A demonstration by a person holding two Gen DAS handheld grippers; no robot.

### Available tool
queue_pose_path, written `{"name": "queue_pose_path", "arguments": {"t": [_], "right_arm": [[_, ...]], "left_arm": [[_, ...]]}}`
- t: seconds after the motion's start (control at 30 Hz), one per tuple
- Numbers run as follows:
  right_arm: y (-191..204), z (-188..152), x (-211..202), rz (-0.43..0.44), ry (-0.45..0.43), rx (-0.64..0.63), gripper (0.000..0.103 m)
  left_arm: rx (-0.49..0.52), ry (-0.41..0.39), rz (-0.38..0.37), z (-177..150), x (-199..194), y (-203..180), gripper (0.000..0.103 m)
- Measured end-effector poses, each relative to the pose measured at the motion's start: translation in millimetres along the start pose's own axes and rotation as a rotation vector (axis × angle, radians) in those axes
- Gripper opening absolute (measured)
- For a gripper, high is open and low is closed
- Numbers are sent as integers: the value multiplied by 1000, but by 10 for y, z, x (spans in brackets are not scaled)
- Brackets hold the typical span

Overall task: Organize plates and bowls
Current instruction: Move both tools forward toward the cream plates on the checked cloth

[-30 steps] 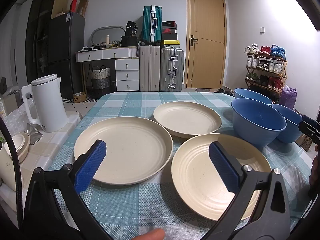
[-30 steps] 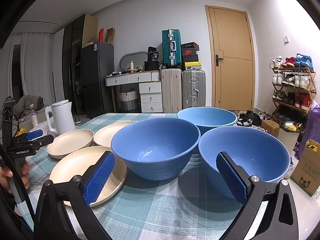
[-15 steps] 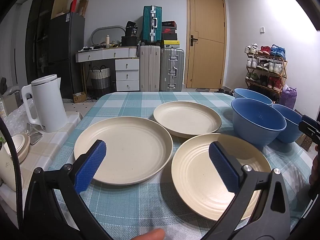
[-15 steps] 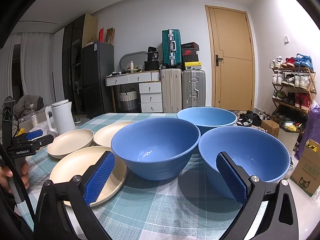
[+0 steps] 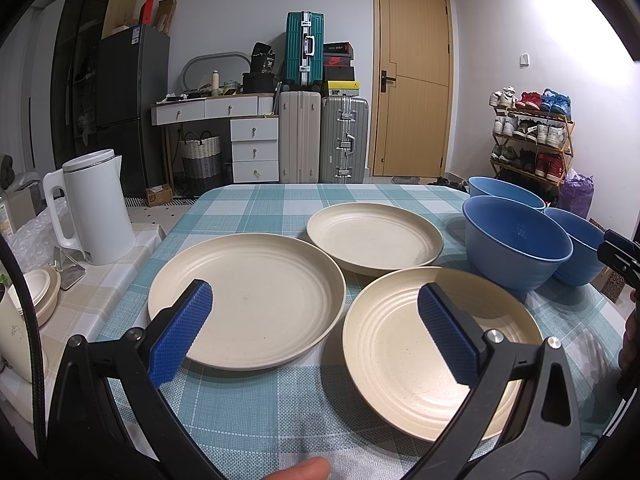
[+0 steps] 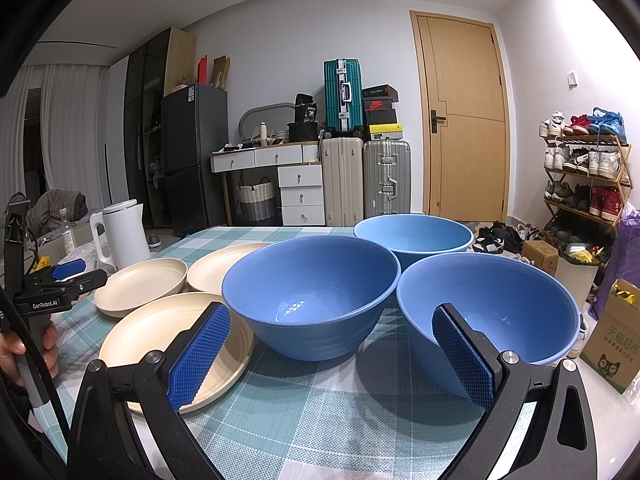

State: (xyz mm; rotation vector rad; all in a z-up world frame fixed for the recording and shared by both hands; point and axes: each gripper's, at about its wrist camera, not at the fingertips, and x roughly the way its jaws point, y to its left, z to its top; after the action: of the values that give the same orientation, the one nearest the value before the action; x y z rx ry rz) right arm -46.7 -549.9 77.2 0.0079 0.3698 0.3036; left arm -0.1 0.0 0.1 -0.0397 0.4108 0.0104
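Nothing has shifted since earlier frames. Left gripper point(image 5: 314, 330) hovers, fingers spread wide, above two cream plates point(image 5: 256, 300). Right gripper point(image 6: 330, 354), equally spread, faces the blue bowls point(image 6: 312, 296), holding nothing.

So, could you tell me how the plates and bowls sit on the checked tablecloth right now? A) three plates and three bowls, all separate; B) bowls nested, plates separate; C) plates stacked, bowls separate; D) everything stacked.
A: the left plate, far plate and near plate lie singly, and the middle bowl, far bowl and right bowl stand un-nested.

change: none visible | plates, bowls, both claws match earlier frames
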Motion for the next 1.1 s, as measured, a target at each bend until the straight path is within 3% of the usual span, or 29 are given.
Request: {"name": "queue_pose_path", "arguments": {"t": [0.8,1.1], "right_arm": [[-60,-49,72,16,32,10,103],[62,97,24,44,35,8,103]], "left_arm": [[-20,2,4,3,-49,162,103],[-50,-9,-5,94,-140,200,103]]}}
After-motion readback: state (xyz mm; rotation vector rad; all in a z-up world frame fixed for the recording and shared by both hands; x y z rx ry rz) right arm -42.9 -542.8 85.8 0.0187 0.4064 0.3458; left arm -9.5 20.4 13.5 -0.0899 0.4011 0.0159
